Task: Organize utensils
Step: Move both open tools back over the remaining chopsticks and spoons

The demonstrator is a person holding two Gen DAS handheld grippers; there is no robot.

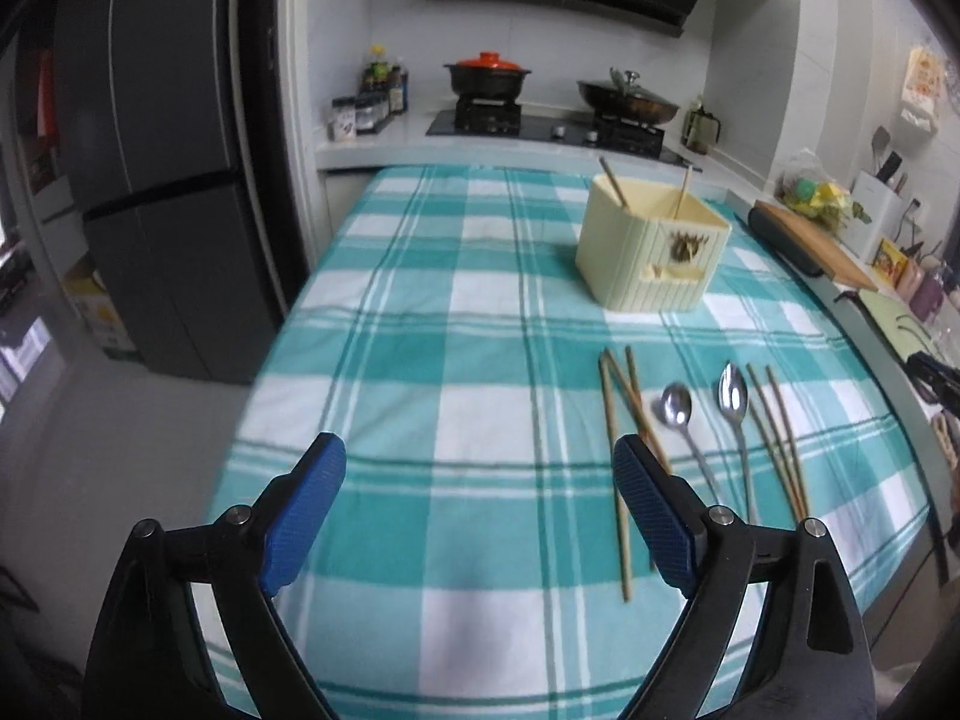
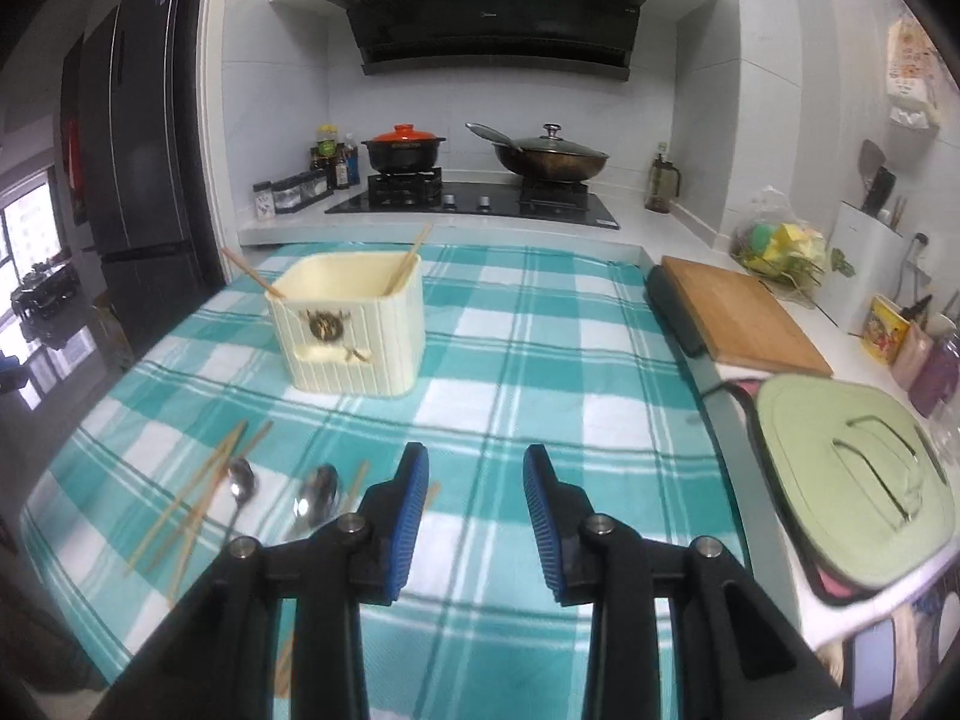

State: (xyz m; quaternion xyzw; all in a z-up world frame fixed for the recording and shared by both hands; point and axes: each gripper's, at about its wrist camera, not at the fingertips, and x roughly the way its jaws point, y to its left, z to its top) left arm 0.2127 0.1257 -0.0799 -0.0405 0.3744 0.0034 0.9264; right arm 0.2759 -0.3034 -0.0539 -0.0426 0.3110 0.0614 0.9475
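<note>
In the left wrist view, the left gripper (image 1: 480, 468) hangs over a table spread with a teal-and-white checked cloth (image 1: 420, 324), its blue-padded jaws spread wide with nothing between them. A cream utensil holder (image 1: 651, 252) stands upright farther back on the cloth, two chopsticks (image 1: 613, 181) leaning out of it. Nearer the camera, to the right of the jaws, loose utensils lie in a row: a crossed pair of chopsticks (image 1: 618, 420), a round-bowled spoon (image 1: 678, 408), a longer spoon (image 1: 733, 396) just beside it, and another bundle of chopsticks (image 1: 777, 438) at the far right. A stove (image 1: 540, 123) carries a black pot with an orange lid (image 1: 487, 75) on the counter behind. In the right wrist view, the right gripper (image 2: 475, 486) hovers above the same cloth (image 2: 540, 360), its jaws partly apart and gripping nothing. The holder (image 2: 354, 330) sits to the upper left, while the spoons (image 2: 240, 480) and chopsticks (image 2: 198, 492) lie blurred at lower left, beside the left finger. A wooden cutting board (image 2: 744, 318) and a green lid (image 2: 852, 480) rest on the counter at right.
</note>
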